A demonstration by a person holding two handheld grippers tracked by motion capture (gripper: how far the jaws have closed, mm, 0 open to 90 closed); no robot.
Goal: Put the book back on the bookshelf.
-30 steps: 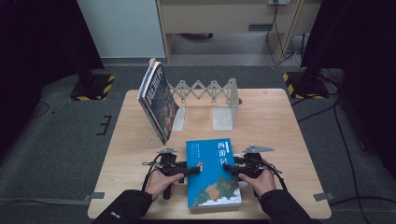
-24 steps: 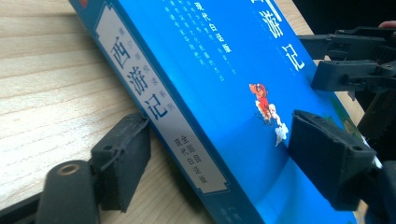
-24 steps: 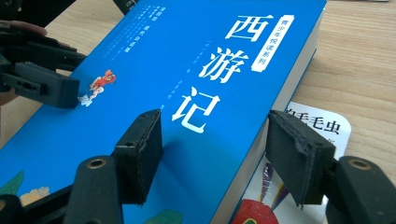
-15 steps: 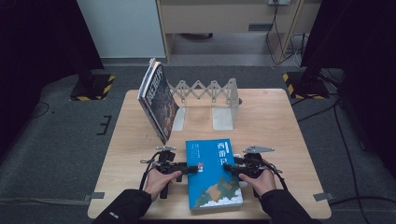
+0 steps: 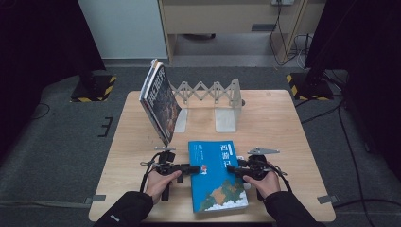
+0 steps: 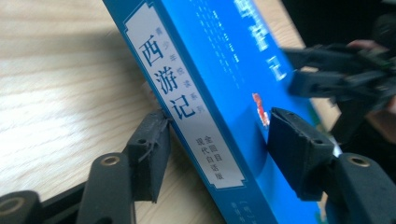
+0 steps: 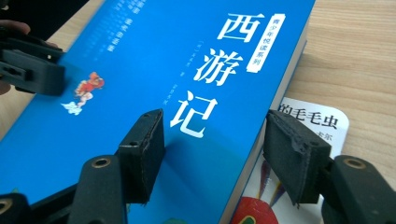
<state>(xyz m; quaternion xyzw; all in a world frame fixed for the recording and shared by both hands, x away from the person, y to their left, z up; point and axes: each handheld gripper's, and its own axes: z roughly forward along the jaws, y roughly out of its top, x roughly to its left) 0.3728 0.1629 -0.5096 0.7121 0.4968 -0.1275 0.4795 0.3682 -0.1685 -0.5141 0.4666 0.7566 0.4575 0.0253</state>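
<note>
A blue book [image 5: 217,175] with white Chinese title characters lies at the front middle of the wooden table [image 5: 283,123]. My left gripper [image 5: 195,168] is at its spine side. In the left gripper view the jaws [image 6: 219,149] straddle the spine, one pad on the lower edge and one on the cover. My right gripper [image 5: 231,168] holds the opposite, page side; in its own view [image 7: 215,140] one pad lies on the cover and the other against the page edge. A white picture book [image 7: 308,122] lies under the blue book on that side.
A dark-covered book [image 5: 161,106] leans upright against the left end of an expanding metal book rack [image 5: 208,92] at the back of the table. The rack's pale end plate [image 5: 225,118] stands behind the blue book. Black stands and cables are on the floor around.
</note>
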